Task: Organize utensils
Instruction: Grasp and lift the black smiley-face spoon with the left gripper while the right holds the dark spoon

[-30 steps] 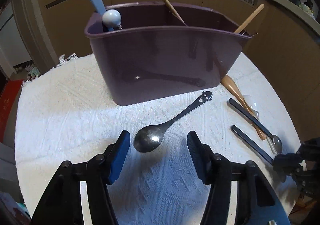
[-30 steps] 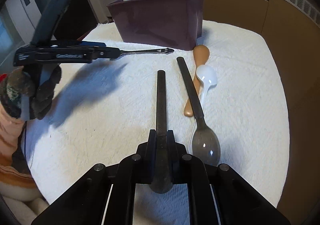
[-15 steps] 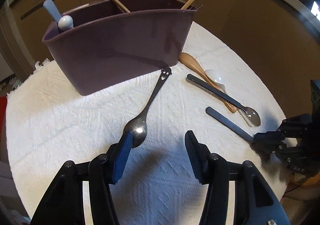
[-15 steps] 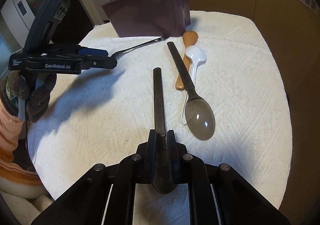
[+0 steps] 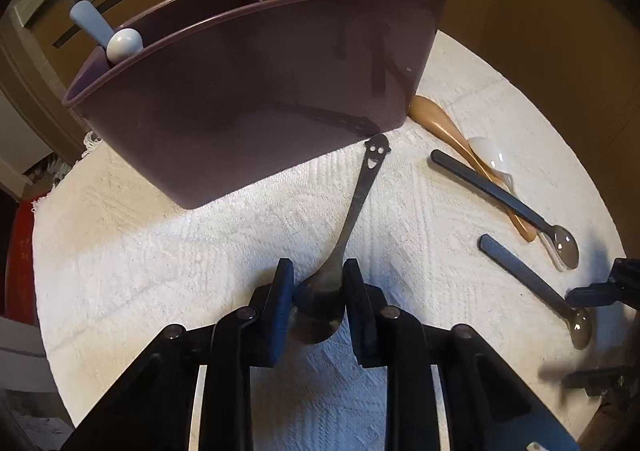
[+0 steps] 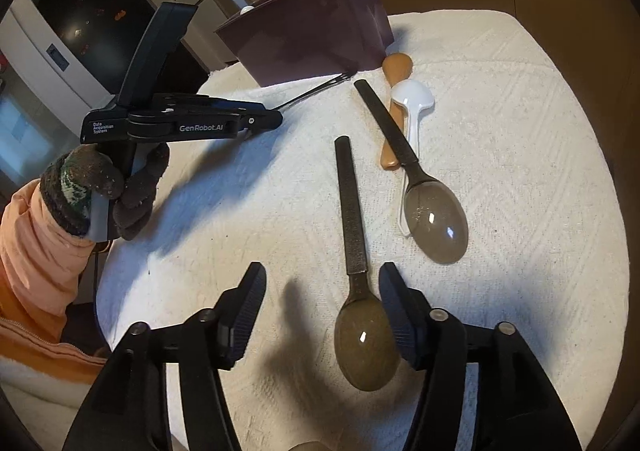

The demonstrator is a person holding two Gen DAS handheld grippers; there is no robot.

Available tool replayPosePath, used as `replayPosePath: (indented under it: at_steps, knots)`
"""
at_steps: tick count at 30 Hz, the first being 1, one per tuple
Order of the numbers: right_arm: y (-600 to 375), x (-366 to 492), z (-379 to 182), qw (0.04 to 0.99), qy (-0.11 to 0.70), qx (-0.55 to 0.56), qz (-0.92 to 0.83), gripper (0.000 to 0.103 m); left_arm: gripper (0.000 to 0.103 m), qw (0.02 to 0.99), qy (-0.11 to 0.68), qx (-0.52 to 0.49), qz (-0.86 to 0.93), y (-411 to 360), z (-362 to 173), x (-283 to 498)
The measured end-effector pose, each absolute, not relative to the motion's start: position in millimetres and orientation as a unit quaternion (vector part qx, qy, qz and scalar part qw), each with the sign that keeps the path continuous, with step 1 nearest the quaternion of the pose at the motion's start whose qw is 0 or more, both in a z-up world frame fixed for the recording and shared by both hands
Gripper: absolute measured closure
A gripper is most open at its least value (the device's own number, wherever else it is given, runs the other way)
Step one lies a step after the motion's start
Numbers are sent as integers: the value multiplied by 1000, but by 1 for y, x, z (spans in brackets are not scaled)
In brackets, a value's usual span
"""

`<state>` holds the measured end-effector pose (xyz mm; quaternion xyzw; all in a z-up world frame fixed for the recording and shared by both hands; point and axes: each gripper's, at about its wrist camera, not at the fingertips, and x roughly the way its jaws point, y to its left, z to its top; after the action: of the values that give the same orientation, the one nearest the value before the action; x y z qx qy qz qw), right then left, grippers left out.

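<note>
We observe bright light on the white cloth (image 6: 500, 131), hard shadows falling toward its left edge, glare spots on spoon bowls, strong fisheye bending, dark corners.

Left gripper (image 5: 318, 283) jaws closing on the bowl of a metal spoon (image 5: 352, 219); both pads sit at the bowl's sides, contact appears made. The spoon's handle, with a smiley-face cutout at its end, runs up toward a purple utensil caddy (image 5: 248, 99) on a white textured cloth (image 5: 140, 251). Caddy holds two wooden sticks and a pale blue handle (image 5: 94, 29). To the right on the cloth: a wooden spoon (image 5: 444, 125), a white plastic spoon (image 5: 490, 157), and two dark-handled spoons (image 5: 500, 195) (image 5: 528, 275). Right gripper (image 5: 600, 331) at the right edge, jaws opening.
</note>
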<state>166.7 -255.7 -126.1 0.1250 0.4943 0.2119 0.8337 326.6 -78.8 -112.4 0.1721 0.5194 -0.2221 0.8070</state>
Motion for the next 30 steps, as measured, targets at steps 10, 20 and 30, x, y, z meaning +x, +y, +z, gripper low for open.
replayPosePath:
  at_steps: [10,20,30]
  knots:
    - [-225,157,-127,836,494,83,225,0,92,787,574,107,-198,-30,-102,241]
    - [-229,162,-119,826,513,62,226,17,79,772,583,89,-239,-37,-106,191]
    - [-219,197,-109,852,499,-29,156,83,41,774,571,77,-263,-59,-112,192]
